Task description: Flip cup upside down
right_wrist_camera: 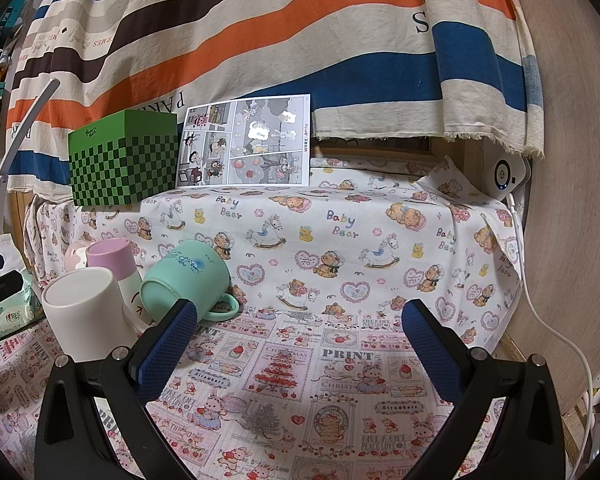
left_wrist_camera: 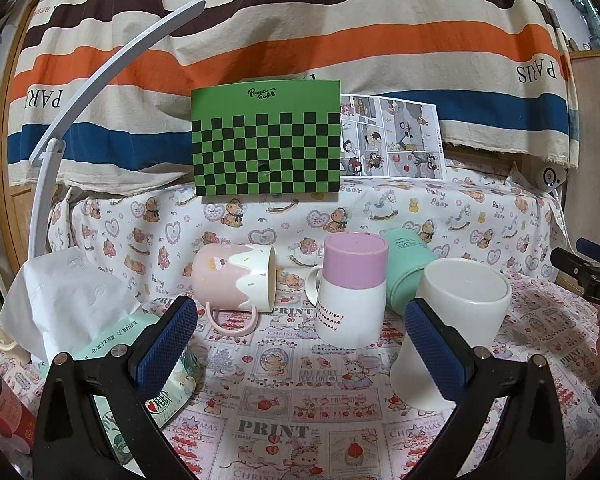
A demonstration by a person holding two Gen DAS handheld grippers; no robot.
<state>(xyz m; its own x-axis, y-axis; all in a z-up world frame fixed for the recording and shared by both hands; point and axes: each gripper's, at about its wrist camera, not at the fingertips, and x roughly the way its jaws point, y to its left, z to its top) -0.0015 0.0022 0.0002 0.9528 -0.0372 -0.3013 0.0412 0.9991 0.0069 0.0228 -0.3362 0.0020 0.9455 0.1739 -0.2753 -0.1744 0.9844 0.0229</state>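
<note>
Several cups stand close together on the printed cloth. A plain white cup stands upside down, base up. A white mug with a purple base is also upside down. A pink mug lies on its side, handle toward me. A mint green mug lies tilted on its side. My left gripper is open and empty in front of the cups, its right finger just in front of the white cup. My right gripper is open and empty, to the right of the cups.
A green checkered box and a comic sheet lean against the striped cloth behind. A tissue pack and a white lamp arm are on the left. A red bottle stands at the near left. A white cable runs along the right.
</note>
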